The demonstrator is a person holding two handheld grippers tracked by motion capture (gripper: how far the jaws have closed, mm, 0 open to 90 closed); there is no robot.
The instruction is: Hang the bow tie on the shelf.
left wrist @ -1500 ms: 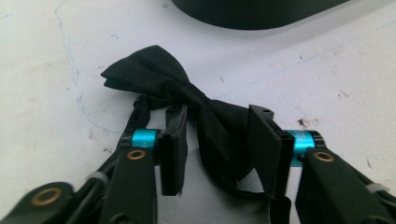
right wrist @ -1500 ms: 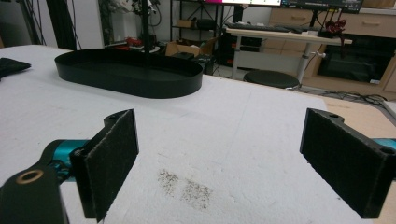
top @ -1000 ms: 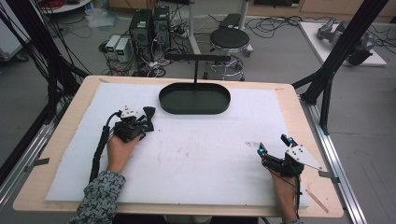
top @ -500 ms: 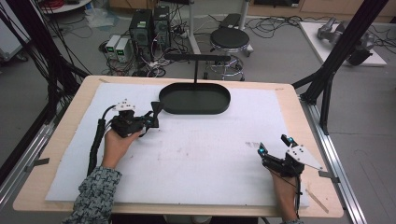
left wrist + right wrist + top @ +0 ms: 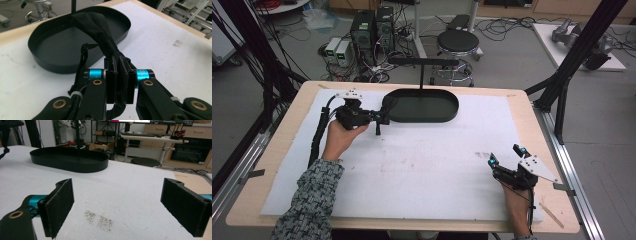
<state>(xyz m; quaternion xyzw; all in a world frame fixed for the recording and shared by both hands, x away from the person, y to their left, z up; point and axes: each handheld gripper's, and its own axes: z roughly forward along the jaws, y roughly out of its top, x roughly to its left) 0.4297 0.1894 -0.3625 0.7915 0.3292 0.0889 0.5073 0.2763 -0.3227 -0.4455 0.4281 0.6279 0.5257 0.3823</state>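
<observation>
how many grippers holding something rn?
1. The left gripper, by the black tray at the table's far left, is shut on a black strap. The right gripper, near right, is open and holds nothing.

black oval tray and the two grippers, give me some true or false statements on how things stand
1. The left gripper is shut on a black fabric strap. True.
2. The black oval tray sits at the near edge of the table. False: it sits at the far edge, by the upright black stand.
3. The right gripper is open with nothing between its pads. True.
4. The right gripper holds the strap over the tray. False: the left one does, and the strap's free end reaches over the tray's rim.
</observation>
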